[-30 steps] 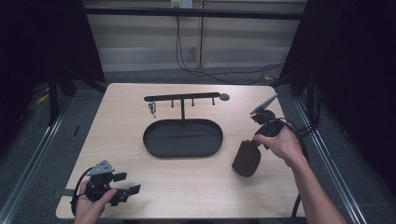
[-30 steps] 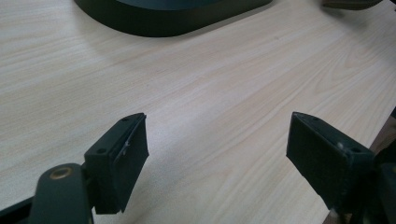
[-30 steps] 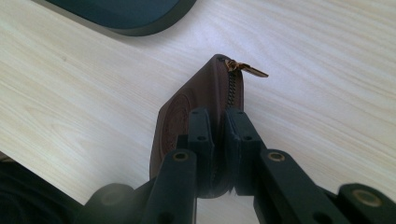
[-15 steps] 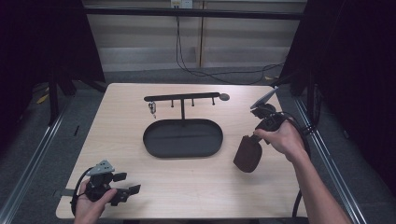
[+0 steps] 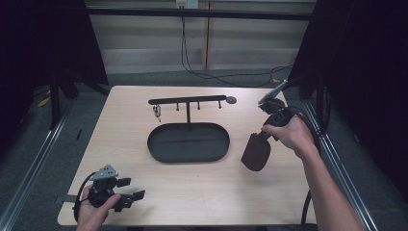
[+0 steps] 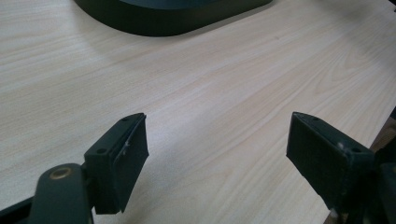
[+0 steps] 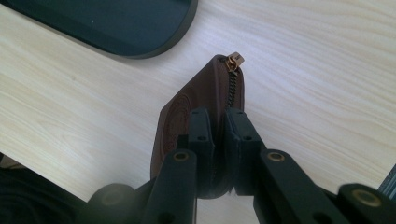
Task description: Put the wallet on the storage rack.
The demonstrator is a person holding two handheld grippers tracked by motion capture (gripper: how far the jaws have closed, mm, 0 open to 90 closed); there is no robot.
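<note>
Brown pouch [image 7: 196, 112]: leather-like, rounded oval, embossed ring pattern on one face, dark zipper along the edge ending in a brass-coloured pull at the far tip. Held edge-on near the right side of the bench [image 5: 125, 120], just beside the right end of the tray [image 5: 188, 143]; in the high view its long axis runs from the grip down and left toward the person, zipper pull at the end away from the grip. Right tongs [image 7: 218, 126]: clamped on the pouch across its thickness, pads on either face. Right hand [image 5: 288, 134]: wrapped round the tool body, forearm entering from lower right. Left tongs [image 6: 217, 158]: jaws wide apart over bare wood, held by the left hand [image 5: 91, 211] at the near left corner. Tray: dark, oval, shallow rim. Rack [image 5: 187, 102]: thin dark bar with pegs on a post.
</note>
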